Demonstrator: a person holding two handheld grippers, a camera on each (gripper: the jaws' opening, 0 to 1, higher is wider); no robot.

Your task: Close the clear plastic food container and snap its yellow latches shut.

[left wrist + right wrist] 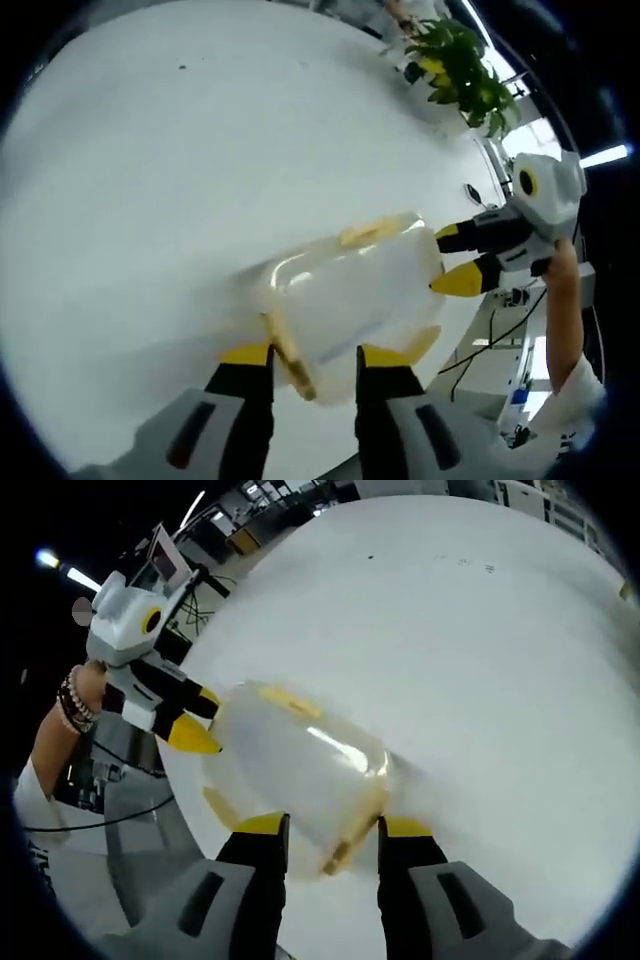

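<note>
Your left gripper (313, 352) has two black jaws capped with yellow tips, rising from grey housings that each carry a dark oblong slot; seen in the right gripper view, its body is a white-grey block with a yellow-ringed round part. Your right gripper (333, 827) is built the same: black jaws, yellow tips, grey slotted housings, white-grey body seen in the left gripper view. You wear a beaded bracelet (70, 702) on the left wrist and a white sleeve (572, 398) on the right arm.
</note>
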